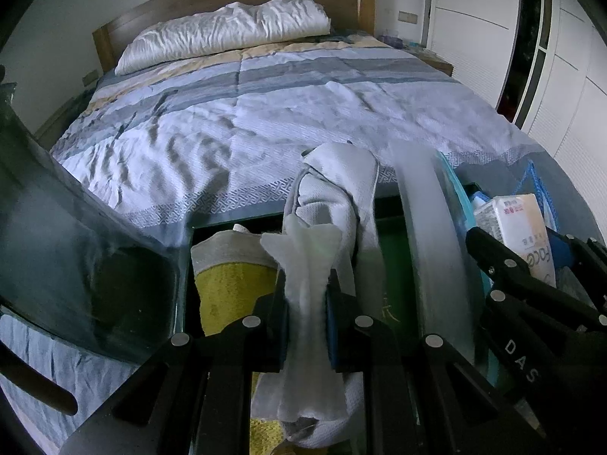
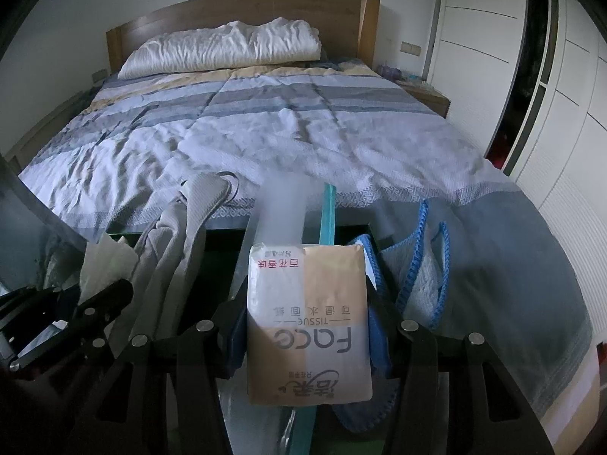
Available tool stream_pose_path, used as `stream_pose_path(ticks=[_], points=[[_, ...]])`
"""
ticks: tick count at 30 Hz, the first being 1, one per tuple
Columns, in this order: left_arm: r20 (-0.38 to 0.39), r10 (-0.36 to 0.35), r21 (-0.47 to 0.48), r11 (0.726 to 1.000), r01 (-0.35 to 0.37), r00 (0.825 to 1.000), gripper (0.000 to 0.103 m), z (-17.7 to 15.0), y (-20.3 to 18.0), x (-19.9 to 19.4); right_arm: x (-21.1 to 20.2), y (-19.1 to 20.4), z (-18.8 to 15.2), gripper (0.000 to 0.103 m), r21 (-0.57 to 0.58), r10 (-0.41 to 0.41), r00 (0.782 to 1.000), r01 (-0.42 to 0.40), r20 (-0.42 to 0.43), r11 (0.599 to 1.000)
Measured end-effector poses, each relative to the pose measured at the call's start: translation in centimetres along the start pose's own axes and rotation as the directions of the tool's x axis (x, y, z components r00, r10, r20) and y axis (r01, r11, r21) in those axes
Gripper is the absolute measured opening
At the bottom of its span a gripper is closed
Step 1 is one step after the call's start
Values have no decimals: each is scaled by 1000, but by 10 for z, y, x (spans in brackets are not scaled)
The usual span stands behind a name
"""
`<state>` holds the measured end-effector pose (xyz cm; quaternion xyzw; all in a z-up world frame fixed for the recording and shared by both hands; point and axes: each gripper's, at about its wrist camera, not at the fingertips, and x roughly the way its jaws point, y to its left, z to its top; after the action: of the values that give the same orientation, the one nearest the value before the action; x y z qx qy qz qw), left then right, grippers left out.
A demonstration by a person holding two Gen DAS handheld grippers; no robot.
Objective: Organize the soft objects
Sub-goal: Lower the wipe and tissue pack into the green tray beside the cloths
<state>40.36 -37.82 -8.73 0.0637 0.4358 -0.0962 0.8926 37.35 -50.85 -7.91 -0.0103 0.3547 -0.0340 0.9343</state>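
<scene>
My left gripper (image 1: 306, 295) is shut on a thin white cloth strip (image 1: 307, 318), held upright over a dark box at the foot of the bed. A grey-white towel (image 1: 341, 189) drapes over the box edge just behind it, and a yellow and grey rolled towel (image 1: 231, 276) stands in the box to the left. My right gripper (image 2: 307, 326) is shut on a beige and white tissue pack (image 2: 307, 326) printed "Face". The pack also shows in the left wrist view (image 1: 516, 227). A blue-edged white cloth (image 2: 421, 276) lies to its right.
A frosted plastic divider with a teal edge (image 2: 326, 212) stands between the two grippers. The bed with a striped blue-grey cover (image 2: 303, 132) stretches ahead, with a white pillow (image 2: 227, 49) at the wooden headboard. White wardrobe doors (image 2: 550, 76) are at right.
</scene>
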Motion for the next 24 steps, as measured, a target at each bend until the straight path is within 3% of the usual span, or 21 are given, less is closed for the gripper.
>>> stream_pose_path(ticks=[16,18,20,24], points=[[-18,-14,-9,1000,14,1000,15,-4,0,8,6,-2,-1,52,-4,-5,1000,5,-23,1000],[-17,-17,-11,1000,17,1000,19,-3,0,8,6,-3,-1,52,-3,-6,1000,6,-25,1000],[-16,-18,-13,1000,18,1000,37,-3,0,9,5,-4,-1,52,1,-4,1000,4,-23,1000],[-13,-23,-16,1000,23,1000,42,-4,1,7,5,-3,-1,53,-1,-6,1000,6,-22,1000]])
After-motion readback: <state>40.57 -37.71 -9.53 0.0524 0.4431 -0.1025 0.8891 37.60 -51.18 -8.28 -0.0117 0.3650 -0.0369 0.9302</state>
